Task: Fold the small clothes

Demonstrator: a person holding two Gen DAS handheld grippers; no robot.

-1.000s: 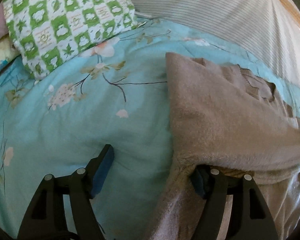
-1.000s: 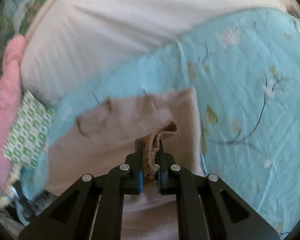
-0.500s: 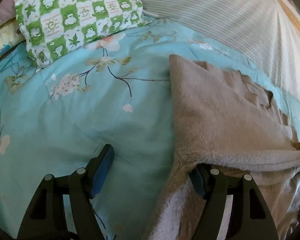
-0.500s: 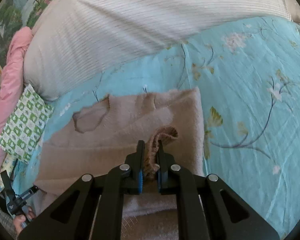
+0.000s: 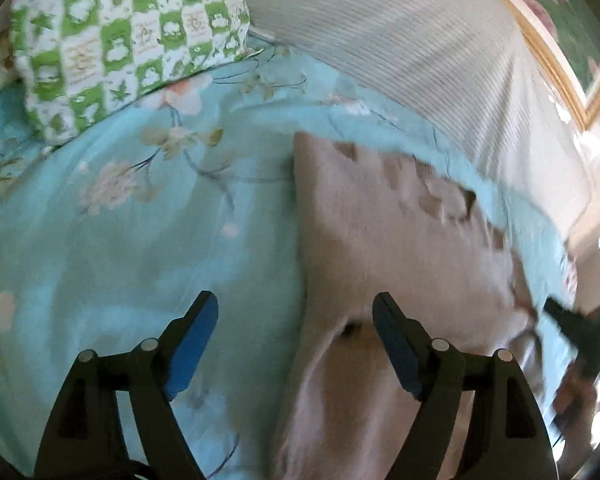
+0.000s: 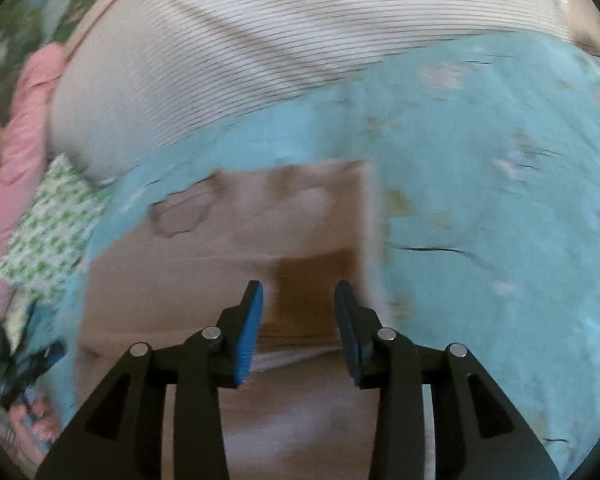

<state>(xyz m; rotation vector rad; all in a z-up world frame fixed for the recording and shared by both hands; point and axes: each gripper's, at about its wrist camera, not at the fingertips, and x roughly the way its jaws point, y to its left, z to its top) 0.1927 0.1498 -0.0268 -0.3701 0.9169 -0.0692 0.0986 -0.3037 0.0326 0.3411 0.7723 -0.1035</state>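
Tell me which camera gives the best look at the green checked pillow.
The left wrist view. There the green checked pillow fills the upper left, large enough to make out its printed squares, resting on the blue floral bedspread. In the right wrist view it is only a small, blurred patch at the left edge beside the pink fabric.

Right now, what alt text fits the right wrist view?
The right tool hangs open over a folded tan garment on a turquoise floral bedspread, nothing between its pads. A striped white pillow lies beyond.
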